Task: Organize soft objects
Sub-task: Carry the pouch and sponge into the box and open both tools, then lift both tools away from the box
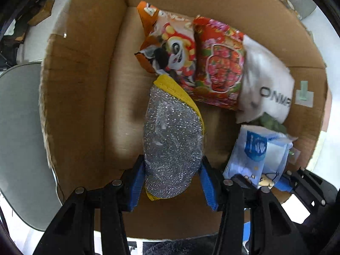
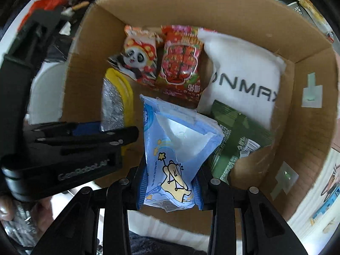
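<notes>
My left gripper [image 1: 172, 176] is shut on a silver-and-yellow scrub sponge [image 1: 172, 136] and holds it inside the cardboard box [image 1: 80, 85]. My right gripper [image 2: 170, 182] is shut on a blue tissue pack [image 2: 176, 146] with a cartoon figure, over the box [image 2: 308, 127]. The sponge [image 2: 114, 102] and the left gripper body [image 2: 80, 146] show at the left of the right wrist view. The tissue pack [image 1: 257, 148] shows at the right of the left wrist view.
In the box lie a panda snack bag [image 1: 167, 46], a red snack bag [image 1: 221, 63], a white pouch marked ONMAX [image 1: 267, 85] and a green packet [image 2: 235, 133]. A grey chair seat [image 1: 19, 138] stands left of the box. Clutter lies beyond the box's far wall.
</notes>
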Demonstrator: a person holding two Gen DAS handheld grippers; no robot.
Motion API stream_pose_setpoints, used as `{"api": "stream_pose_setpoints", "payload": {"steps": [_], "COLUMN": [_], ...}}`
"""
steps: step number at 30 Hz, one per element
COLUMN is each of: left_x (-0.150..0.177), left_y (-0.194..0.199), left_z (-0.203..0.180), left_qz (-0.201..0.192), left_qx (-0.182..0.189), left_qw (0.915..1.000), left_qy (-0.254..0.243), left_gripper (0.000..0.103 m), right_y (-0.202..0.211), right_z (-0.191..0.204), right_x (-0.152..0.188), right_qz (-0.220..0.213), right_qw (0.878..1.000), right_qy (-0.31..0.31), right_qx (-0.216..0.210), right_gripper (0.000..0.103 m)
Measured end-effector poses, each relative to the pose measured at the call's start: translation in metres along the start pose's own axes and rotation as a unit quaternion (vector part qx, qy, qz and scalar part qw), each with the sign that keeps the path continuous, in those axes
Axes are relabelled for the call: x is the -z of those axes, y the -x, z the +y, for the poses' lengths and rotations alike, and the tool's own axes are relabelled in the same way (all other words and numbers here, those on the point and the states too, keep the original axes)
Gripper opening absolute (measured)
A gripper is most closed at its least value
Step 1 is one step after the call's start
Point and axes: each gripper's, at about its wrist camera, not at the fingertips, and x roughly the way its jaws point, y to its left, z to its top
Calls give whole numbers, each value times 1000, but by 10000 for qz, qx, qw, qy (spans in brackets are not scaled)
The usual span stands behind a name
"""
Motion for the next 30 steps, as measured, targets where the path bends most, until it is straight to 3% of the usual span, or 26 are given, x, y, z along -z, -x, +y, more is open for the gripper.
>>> {"api": "stream_pose_setpoints", "payload": {"steps": [2,4,6,10,14,15,17,20,22,23,24,30], "left_x": [-1,-1,-1,2,6,8,16,28,37,43,49,68], "left_y": [-2,-2,2,13,24,29,38,55,68,74,80,90], "left_z": [2,5,7,9,2,-1,-6,-12,-15,-19,-23,-12], "left_qz": [68,130,146,65,12,-52,-176,-441,-687,-843,-1010,-1614], "left_qx": [57,106,104,87,31,3,-34,-129,-254,-347,-483,-655], "left_qw": [10000,9999,9998,9999,10000,10000,9998,9989,9973,9958,9936,9847], "left_qy": [-8,26,50,69,-29,-53,-63,-82,-74,-97,-128,-91], "left_gripper": [49,49,50,51,61,67,67,68,81,93,96,96], "right_y": [-8,-14,-14,-5,10,16,26,42,55,60,66,92], "right_z": [0,0,-1,-2,-10,-13,-16,-17,-18,-18,-20,-25], "right_x": [-4,-8,-9,-8,-5,-4,0,6,14,18,23,56], "right_qz": [68,153,156,91,43,24,-66,-234,-421,-514,-616,-1039], "right_qw": [9999,9997,9996,9991,9988,9988,9983,9972,9958,9949,9940,9870], "right_qy": [-9,-15,-52,-47,-142,-145,-173,-209,-264,-306,-361,-630], "right_qx": [109,194,226,421,469,471,554,677,774,811,829,1055], "right_gripper": [43,60,68,71,71,71,72,86,97,100,103,103]}}
